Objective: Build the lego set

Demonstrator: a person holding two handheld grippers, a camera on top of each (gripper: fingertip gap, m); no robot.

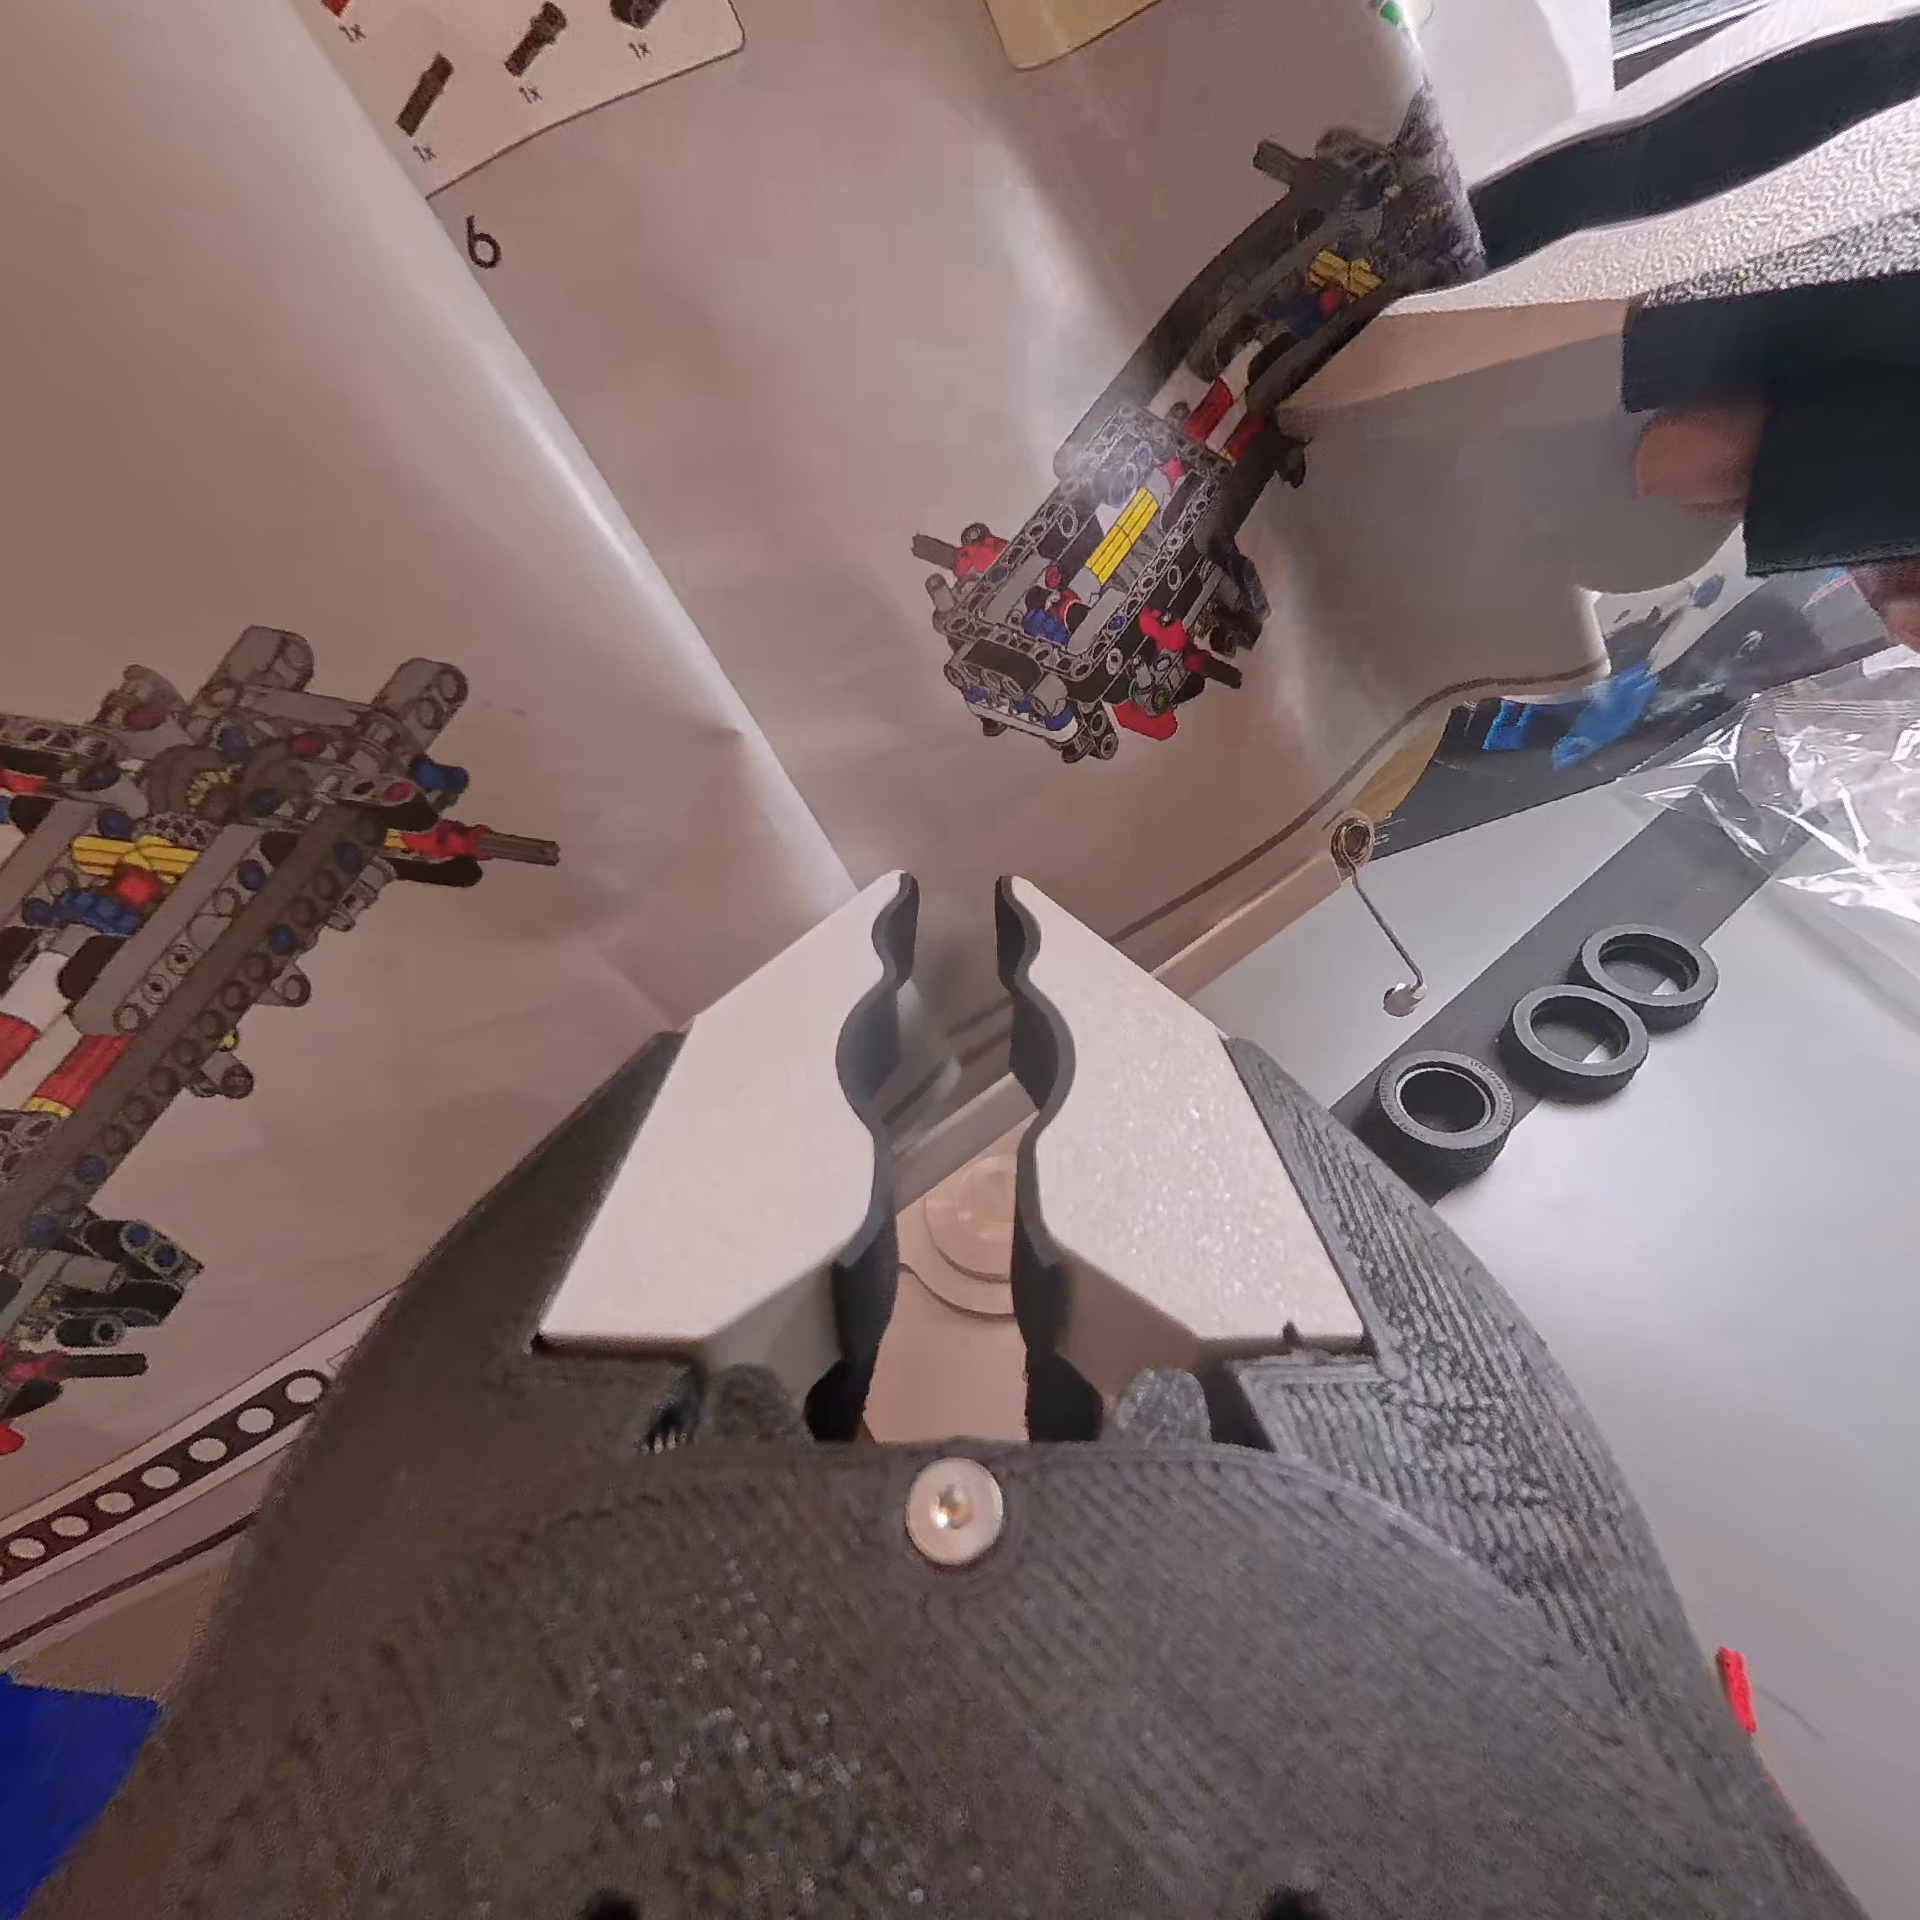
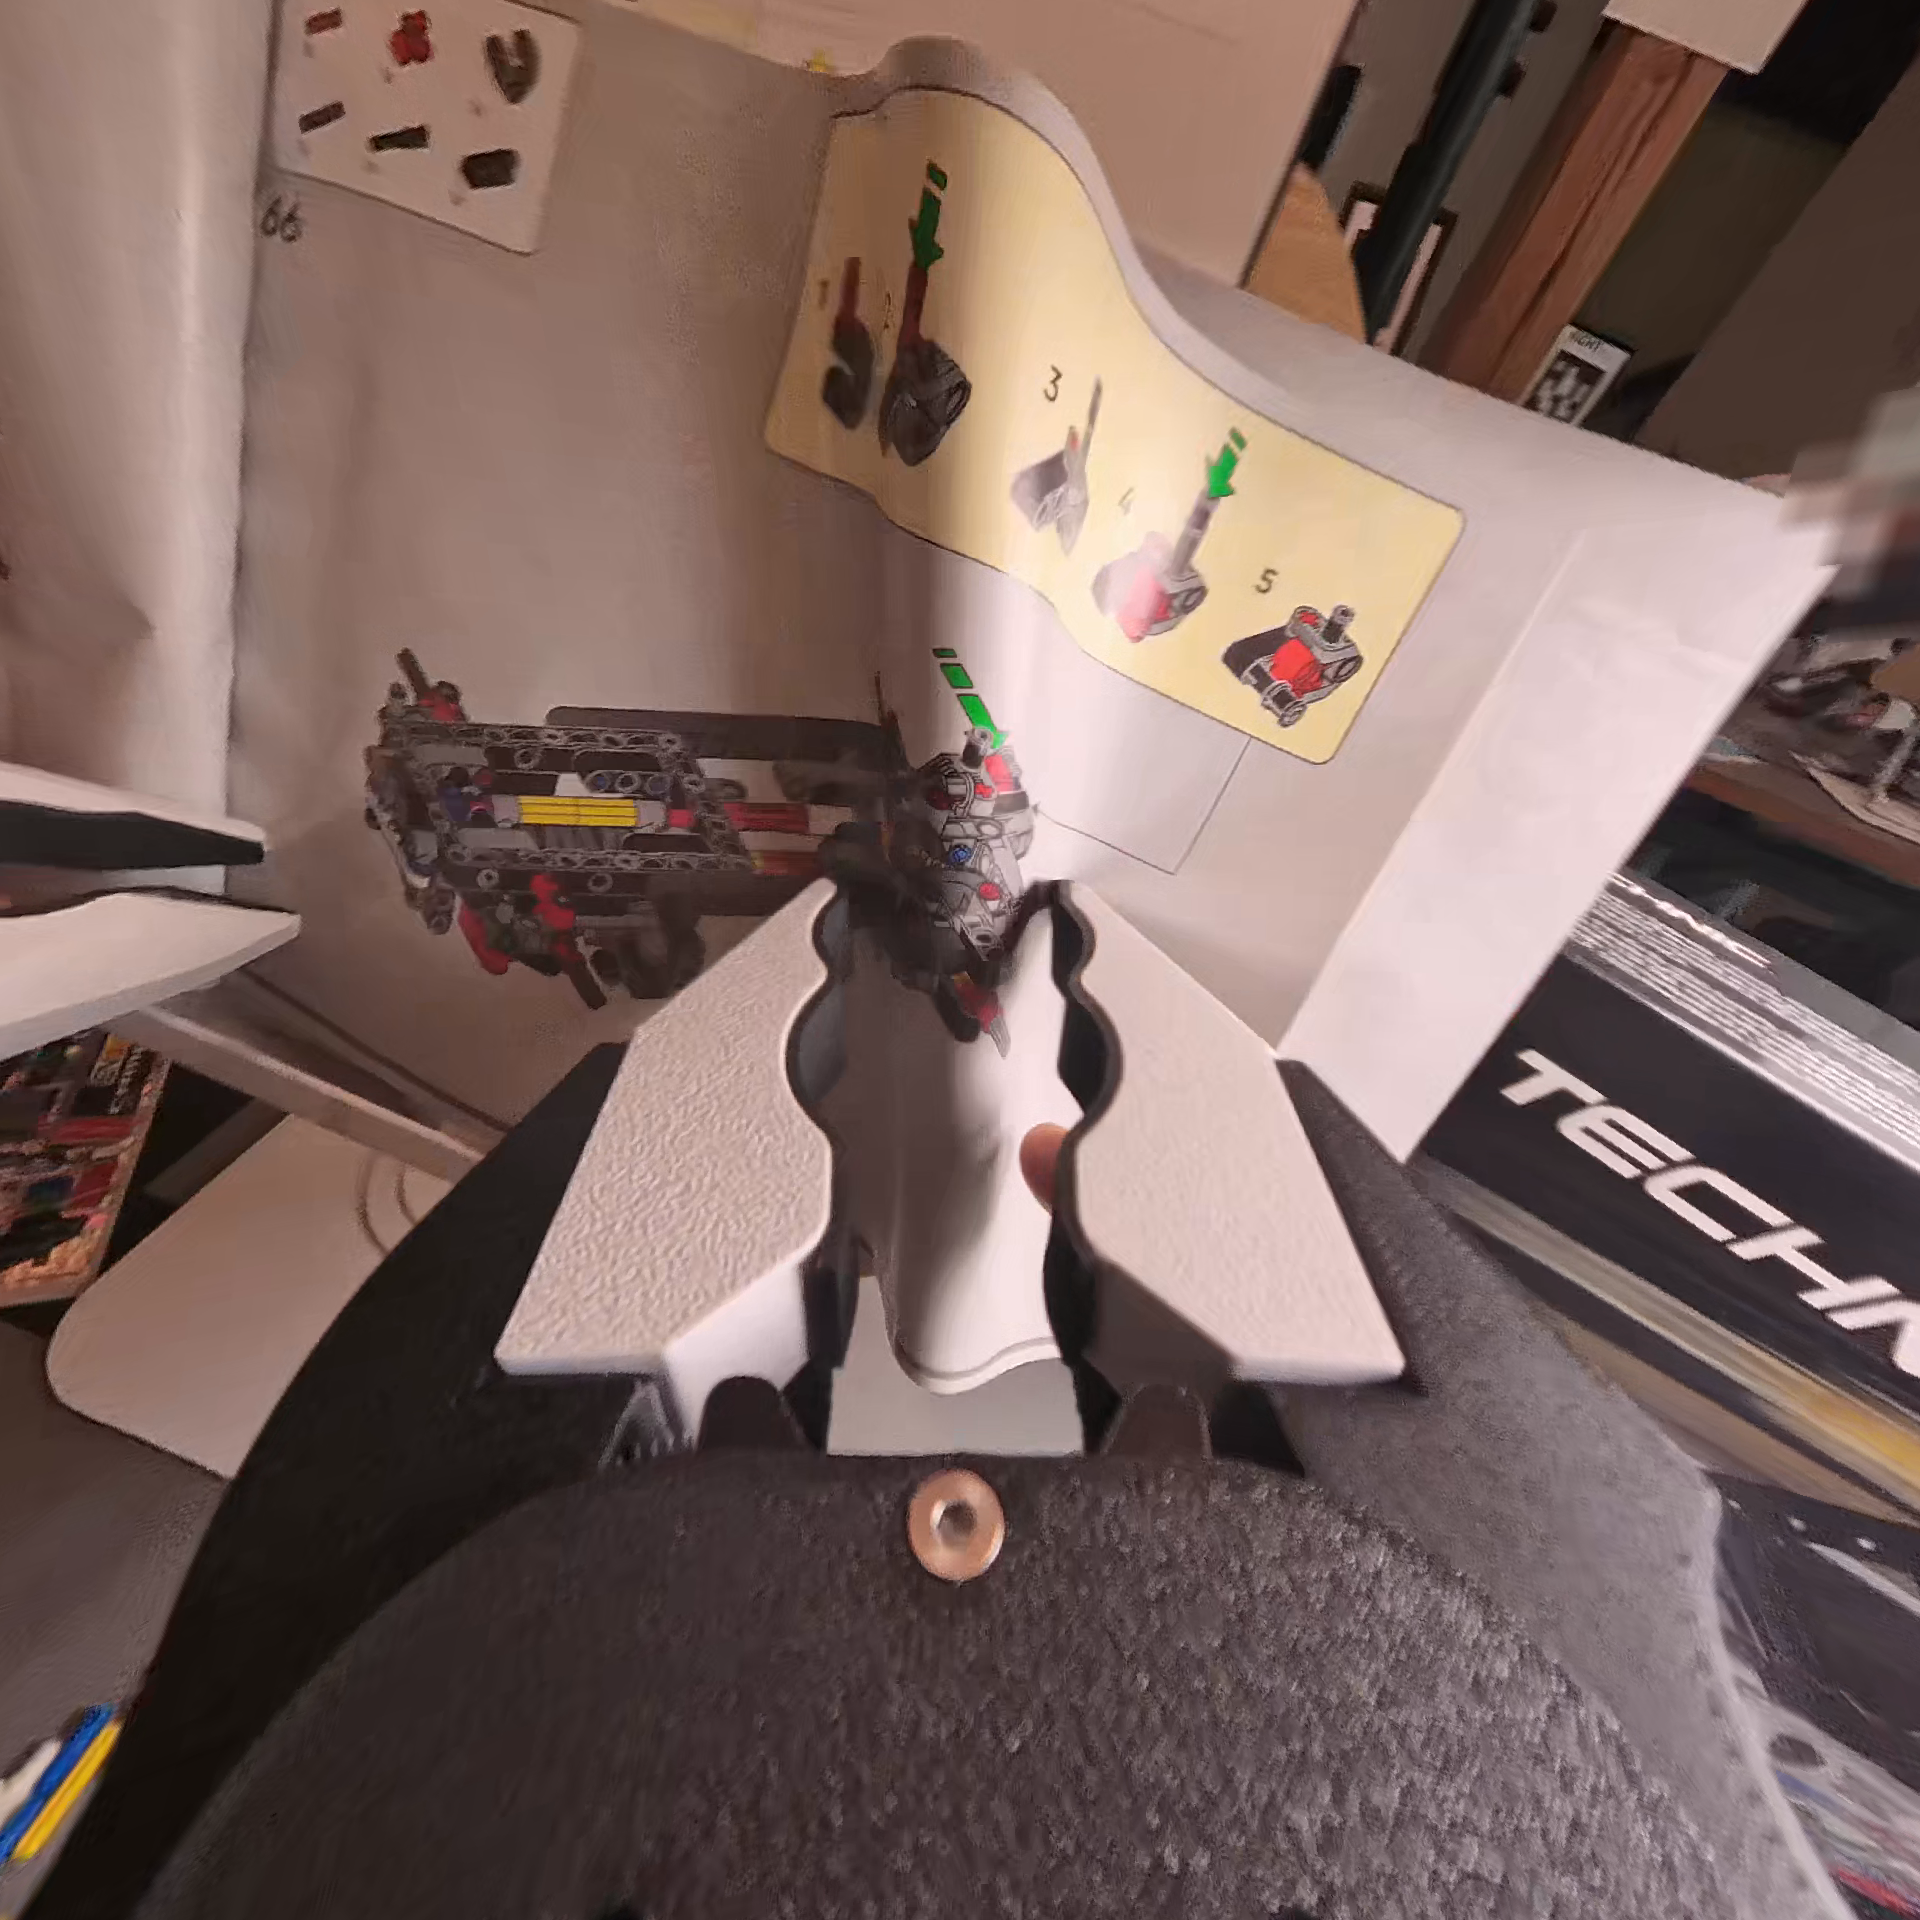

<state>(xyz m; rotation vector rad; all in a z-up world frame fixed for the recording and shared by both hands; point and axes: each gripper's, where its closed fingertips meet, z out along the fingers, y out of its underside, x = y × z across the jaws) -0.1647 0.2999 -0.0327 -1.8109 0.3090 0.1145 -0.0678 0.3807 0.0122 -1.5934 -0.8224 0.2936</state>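
The open instruction booklet (image 1: 644,436) fills the left wrist view, its pages printed with pictures of the build. My left gripper (image 1: 956,894) hovers over the lower edge of its page, jaws a narrow gap apart, nothing between them. It also shows at the left edge of the right wrist view (image 2: 260,883). My right gripper (image 2: 940,904) is open, and a lifted, curling page (image 2: 935,1195) of the booklet (image 2: 582,499) lies between its jaws. A person's fingertip (image 2: 1039,1153) shows behind that page. The right gripper (image 1: 1309,400) also shows against the page in the left wrist view.
Three black tyres (image 1: 1574,1039) lie in a row on the grey table (image 1: 1662,1351), right of the booklet. A small metal spring hook (image 1: 1371,914), a clear plastic bag (image 1: 1829,779) and blue bricks (image 1: 1600,717) are nearby. The black set box (image 2: 1714,1143) stands at right.
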